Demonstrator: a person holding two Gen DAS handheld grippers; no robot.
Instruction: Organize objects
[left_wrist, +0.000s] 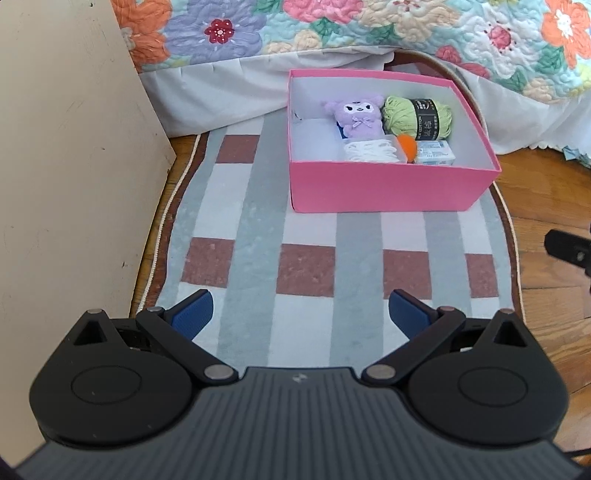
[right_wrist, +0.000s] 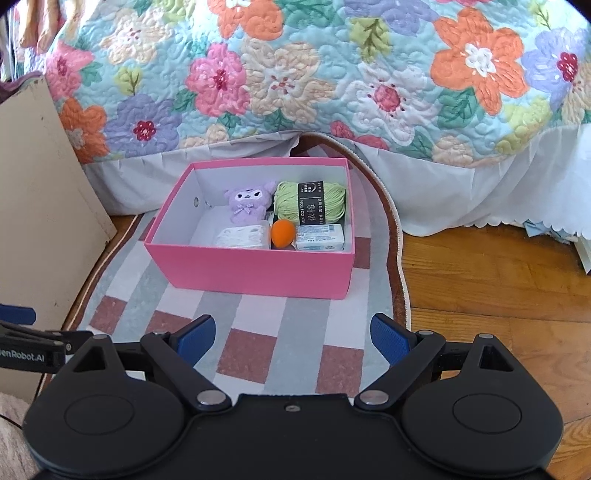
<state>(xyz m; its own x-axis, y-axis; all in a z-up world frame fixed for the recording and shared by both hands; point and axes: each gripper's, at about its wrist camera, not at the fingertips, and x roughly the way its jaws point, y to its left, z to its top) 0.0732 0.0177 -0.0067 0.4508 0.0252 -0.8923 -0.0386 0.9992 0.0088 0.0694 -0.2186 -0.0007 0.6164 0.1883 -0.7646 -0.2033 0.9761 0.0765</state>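
Note:
A pink box (left_wrist: 384, 192) (right_wrist: 255, 271) sits on a checked rug by the bed. Inside lie a purple plush toy (left_wrist: 356, 118) (right_wrist: 245, 205), a green yarn skein (left_wrist: 417, 118) (right_wrist: 310, 203), an orange ball (left_wrist: 408, 147) (right_wrist: 283, 233), a clear case of white items (left_wrist: 369, 151) (right_wrist: 242, 236) and a white-blue packet (left_wrist: 436, 153) (right_wrist: 320, 238). My left gripper (left_wrist: 301, 314) is open and empty, low over the rug in front of the box. My right gripper (right_wrist: 293, 338) is open and empty, also short of the box.
The checked rug (left_wrist: 258, 258) (right_wrist: 258, 332) lies on a wooden floor (right_wrist: 498, 288). A cream cabinet panel (left_wrist: 66, 166) (right_wrist: 33, 206) stands at the left. A floral quilt (right_wrist: 314, 74) hangs off the bed behind the box. The left gripper shows at the left edge of the right wrist view (right_wrist: 22, 343).

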